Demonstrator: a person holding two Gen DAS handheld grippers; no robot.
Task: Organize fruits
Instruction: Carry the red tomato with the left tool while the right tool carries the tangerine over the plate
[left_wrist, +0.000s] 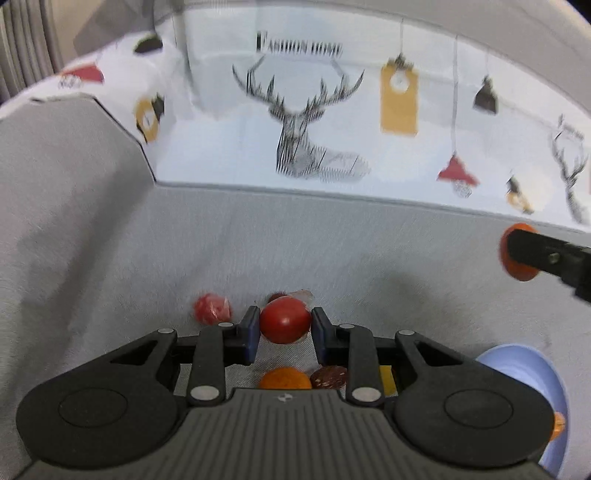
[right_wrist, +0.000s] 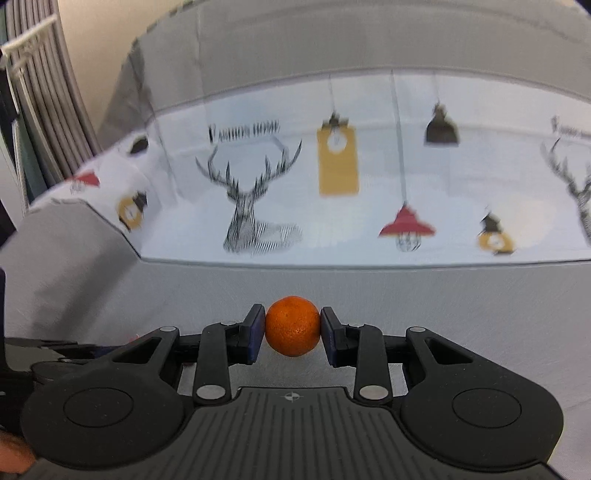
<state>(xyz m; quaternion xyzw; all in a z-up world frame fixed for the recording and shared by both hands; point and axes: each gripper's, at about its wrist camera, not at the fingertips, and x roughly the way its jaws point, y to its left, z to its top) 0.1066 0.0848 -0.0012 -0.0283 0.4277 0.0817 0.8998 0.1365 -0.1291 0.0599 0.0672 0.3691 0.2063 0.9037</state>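
Note:
My left gripper (left_wrist: 285, 325) is shut on a smooth red fruit (left_wrist: 285, 320) and holds it above the grey cloth. Below it lie a red speckled fruit (left_wrist: 212, 309), an orange fruit (left_wrist: 284, 379), a dark brown fruit (left_wrist: 329, 377) and a yellow piece (left_wrist: 387, 380). My right gripper (right_wrist: 293, 328) is shut on a small orange mandarin (right_wrist: 293, 325), held in the air. The same mandarin (left_wrist: 506, 258) shows at the right edge of the left wrist view, held by the right gripper's finger (left_wrist: 543, 253).
A pale blue bowl (left_wrist: 524, 373) sits at the lower right of the left wrist view, with something orange at its rim. A grey cloth (left_wrist: 147, 258) covers the surface. A white wall cloth with deer prints (right_wrist: 251, 206) stands behind. The left gripper's body (right_wrist: 55, 350) shows at left.

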